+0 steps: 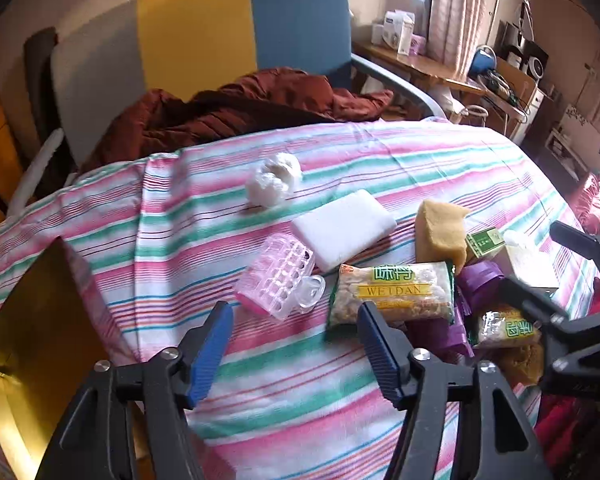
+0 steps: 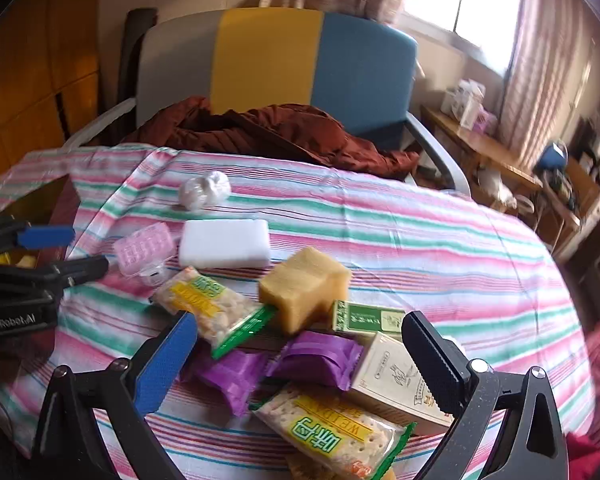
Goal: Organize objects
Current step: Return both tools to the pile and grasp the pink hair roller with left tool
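Striped tablecloth (image 2: 420, 232) under scattered snack packets (image 2: 208, 308), sponges (image 2: 304, 284), boxes (image 2: 388, 380).

A lived-in home room: striped pink-and-green cloth-covered table (image 2: 380, 216), grey-yellow-blue upholstered chair (image 2: 276, 64) behind it, curtained window (image 2: 472, 12) beyond the chair.

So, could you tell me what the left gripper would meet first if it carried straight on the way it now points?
Probably the striped tablecloth: the left gripper hangs open and empty, angled down at bare cloth. Beyond lie the pink plastic holder and the Weidan cracker packet, though depth is unclear.
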Tool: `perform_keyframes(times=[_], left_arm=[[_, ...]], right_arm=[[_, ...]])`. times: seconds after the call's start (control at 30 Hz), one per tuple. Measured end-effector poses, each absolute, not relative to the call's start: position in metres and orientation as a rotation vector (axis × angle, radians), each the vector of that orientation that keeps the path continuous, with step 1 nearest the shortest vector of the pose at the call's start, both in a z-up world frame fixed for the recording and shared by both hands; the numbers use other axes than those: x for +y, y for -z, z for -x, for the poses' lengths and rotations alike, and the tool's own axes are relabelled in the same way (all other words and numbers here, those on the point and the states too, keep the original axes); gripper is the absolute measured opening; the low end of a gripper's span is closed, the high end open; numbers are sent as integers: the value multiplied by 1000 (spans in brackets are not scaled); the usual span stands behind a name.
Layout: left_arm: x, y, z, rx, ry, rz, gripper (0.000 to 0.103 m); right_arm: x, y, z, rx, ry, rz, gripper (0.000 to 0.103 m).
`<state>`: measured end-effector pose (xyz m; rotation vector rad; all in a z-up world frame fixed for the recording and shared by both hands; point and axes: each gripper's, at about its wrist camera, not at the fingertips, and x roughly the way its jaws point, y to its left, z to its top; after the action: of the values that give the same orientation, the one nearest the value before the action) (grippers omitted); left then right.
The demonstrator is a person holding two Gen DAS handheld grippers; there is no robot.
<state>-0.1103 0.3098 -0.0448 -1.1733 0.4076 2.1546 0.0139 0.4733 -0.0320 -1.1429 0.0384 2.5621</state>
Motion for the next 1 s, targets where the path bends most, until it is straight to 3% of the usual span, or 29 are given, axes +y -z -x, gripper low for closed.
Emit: perform_keyframes(times=[0.13, 0.2, 0.33, 0.6, 0.77, 0.8, 0.83, 1.0], left_arm=[[318, 52, 122, 431, -2143, 1174, 73], [322, 56, 128, 462, -2122, 1171, 82], [330, 69, 142, 539, -2114, 1179, 82], [354, 94, 158, 553, -2065, 1250, 84], [363, 106, 161, 594, -2038, 1278, 83], [362, 111, 162, 585, -2024, 1297, 73], [361, 113, 163, 576, -2027, 1297, 69], [348, 101, 160, 500, -2083, 1248, 67]], right_arm=[[503, 32, -23, 208, -2517, 1090, 103], [519, 31, -28, 299, -2491, 1055, 103], [546, 30, -37, 469, -2437, 1005, 103], [548, 30, -35, 483, -2430, 1004, 103], [551, 31, -36, 493, -2426, 1008, 103], [551, 31, -36, 496, -2427, 1005, 103], [552, 31, -36, 496, -2427, 1003, 103], [557, 29, -38, 501, -2426, 980, 103]])
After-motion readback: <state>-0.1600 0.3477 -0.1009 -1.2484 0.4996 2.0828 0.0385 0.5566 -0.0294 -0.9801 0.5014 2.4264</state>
